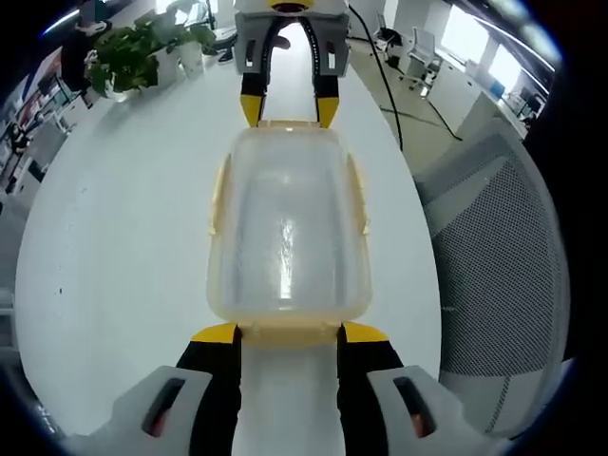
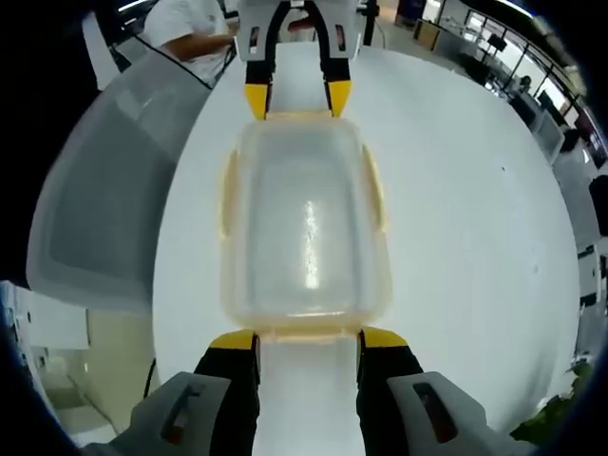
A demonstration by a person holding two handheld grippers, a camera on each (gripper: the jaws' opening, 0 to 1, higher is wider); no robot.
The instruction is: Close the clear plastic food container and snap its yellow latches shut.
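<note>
A clear plastic container (image 1: pixel 288 228) (image 2: pixel 306 228) with its lid on lies lengthwise on the white table (image 1: pixel 114 218) (image 2: pixel 475 209). Yellow latches (image 1: pixel 218 195) (image 2: pixel 377 195) run along both long sides and both short ends. My left gripper (image 1: pixel 290 334) is open, and its yellow tips flank the end latch nearest it. At the opposite end my right gripper (image 2: pixel 309 339) is open too, its tips either side of that end latch. Each gripper also shows across the box in the other's view: the right gripper (image 1: pixel 290 112) and the left gripper (image 2: pixel 297 100).
A grey mesh chair (image 1: pixel 503 256) (image 2: pixel 104 190) stands close to one table edge. Potted plants (image 1: pixel 128 57) sit at the far corner, and a black cable (image 1: pixel 380 85) runs off the table. A person in a white shirt (image 2: pixel 190 28) is behind the chair.
</note>
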